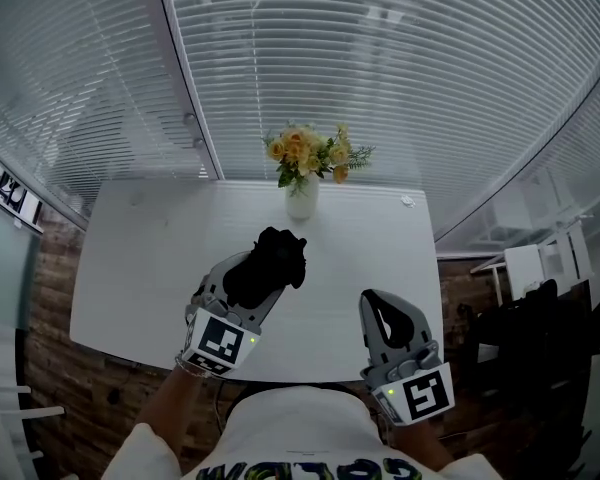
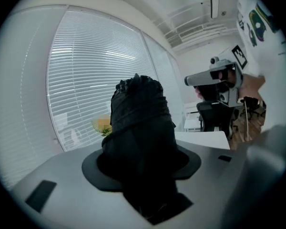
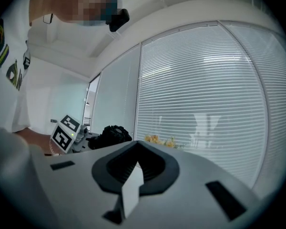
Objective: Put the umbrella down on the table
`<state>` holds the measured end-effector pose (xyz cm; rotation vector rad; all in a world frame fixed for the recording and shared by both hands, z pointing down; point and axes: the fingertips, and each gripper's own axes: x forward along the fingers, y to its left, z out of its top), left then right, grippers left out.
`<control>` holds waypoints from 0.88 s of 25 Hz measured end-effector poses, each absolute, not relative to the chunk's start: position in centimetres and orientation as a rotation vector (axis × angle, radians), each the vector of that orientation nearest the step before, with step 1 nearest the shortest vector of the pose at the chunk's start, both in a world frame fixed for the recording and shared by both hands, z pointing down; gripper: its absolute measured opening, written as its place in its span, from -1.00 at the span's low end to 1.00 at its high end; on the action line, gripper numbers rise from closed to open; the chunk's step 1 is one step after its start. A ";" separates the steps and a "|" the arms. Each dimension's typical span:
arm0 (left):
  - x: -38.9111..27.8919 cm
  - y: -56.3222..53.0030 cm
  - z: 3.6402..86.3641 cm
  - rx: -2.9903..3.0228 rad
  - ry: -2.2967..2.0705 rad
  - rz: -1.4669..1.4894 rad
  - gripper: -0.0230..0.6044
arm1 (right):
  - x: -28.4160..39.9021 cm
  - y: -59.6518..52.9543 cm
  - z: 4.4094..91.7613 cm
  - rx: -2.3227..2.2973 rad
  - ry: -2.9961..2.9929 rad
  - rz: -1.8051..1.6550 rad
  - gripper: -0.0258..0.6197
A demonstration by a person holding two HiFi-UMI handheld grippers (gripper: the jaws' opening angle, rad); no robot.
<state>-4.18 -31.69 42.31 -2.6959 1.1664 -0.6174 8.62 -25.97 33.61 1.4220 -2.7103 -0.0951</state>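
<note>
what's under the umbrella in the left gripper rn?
White table shows all round the umbrella, clamped in the left gripper. The patch directly beneath is covered by both, so contact can't be told. The vase stands farther back.

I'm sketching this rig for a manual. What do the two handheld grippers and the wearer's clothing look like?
The left gripper and right gripper match: grey bodies, curved fingers with black pads, a black-and-white marker cube each, a small green light. The person wears a white printed shirt.

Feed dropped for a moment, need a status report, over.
Left tongs shut on umbrella, over the table. Right tongs shut, empty. Flower vase at far edge, apart from umbrella.
</note>
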 end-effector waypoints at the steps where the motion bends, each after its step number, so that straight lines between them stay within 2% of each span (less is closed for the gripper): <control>1: -3.9 -31.9 42.9 -2.693 1.144 -0.651 -0.14 | 8.7 -25.9 33.6 1.423 -2.710 -0.093 -0.89; 22: 0.4 -33.3 55.5 -2.592 0.645 -1.258 -0.15 | 9.1 -25.4 34.1 1.440 -2.693 -0.085 -0.89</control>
